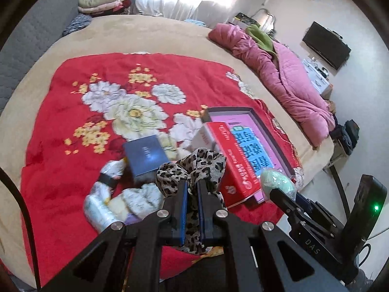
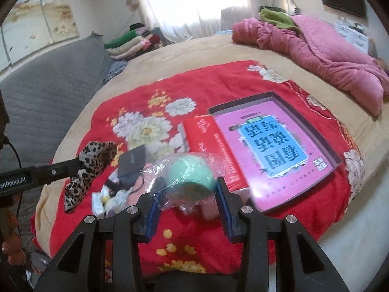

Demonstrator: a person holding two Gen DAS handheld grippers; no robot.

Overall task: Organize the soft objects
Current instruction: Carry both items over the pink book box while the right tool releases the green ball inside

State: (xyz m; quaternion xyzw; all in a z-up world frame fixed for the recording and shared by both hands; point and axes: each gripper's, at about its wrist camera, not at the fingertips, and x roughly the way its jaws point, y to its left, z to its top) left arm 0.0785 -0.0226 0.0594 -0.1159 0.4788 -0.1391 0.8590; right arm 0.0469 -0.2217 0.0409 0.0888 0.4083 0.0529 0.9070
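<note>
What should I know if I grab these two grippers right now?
Left gripper: shut on the leopard-print scarf, lifted off the red floral blanket.
Right gripper: shut on the green ball in clear plastic wrap.
Box with the pink book sits to the right, with no soft things in it.
Left: the small pile of soft things below the left fingers.

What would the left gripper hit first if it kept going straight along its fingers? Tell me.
Probably the dark blue box just beyond the leopard-print cloth that the left gripper is shut on. Depth is unclear; it might pass over onto the red floral blanket.
</note>
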